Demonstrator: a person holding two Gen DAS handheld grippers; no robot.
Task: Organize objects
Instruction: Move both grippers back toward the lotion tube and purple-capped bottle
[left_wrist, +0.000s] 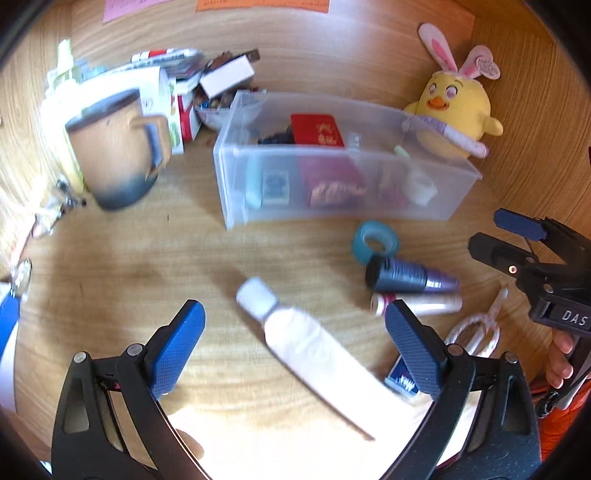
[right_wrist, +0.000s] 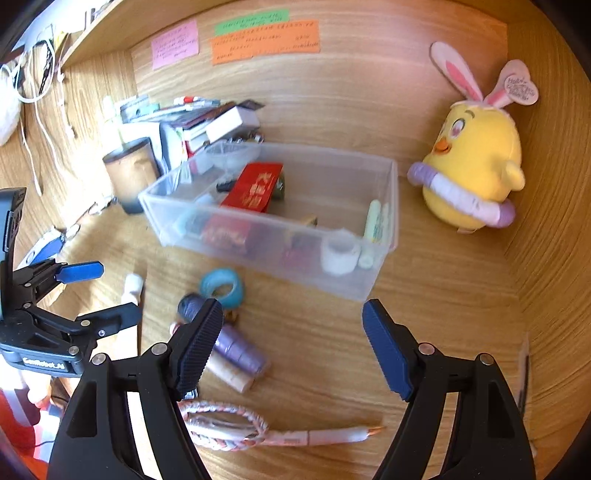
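In the left wrist view, the left gripper fills the bottom of the frame with its two blue-padded fingers wide apart. Between them, on the wooden desk, lies a white plastic tube with a white screw cap, slanted from the centre to the lower right; the pads do not touch it. Above it, in the centre, stands a clear plastic storage box that holds a red packet with gold writing, too blurred to read. Just below the box, at the right, a teal roll of tape lies beside a dark blue and purple tube. A tan mug with a dark rim is at the upper left and a yellow plush chick with pink rabbit ears at the upper right. At the right edge, the right gripper shows the white letters "DAS".

In the right wrist view, the right gripper has its fingers apart over bare desk, with nothing between them. A pink braided cable lies at the bottom centre. The box is in the centre, the tape below it at the left. Pink, green and orange paper notes are stuck at the top; their writing is not readable. The left gripper at the left edge bears a label that is partly legible, perhaps "GenRobot.AI".
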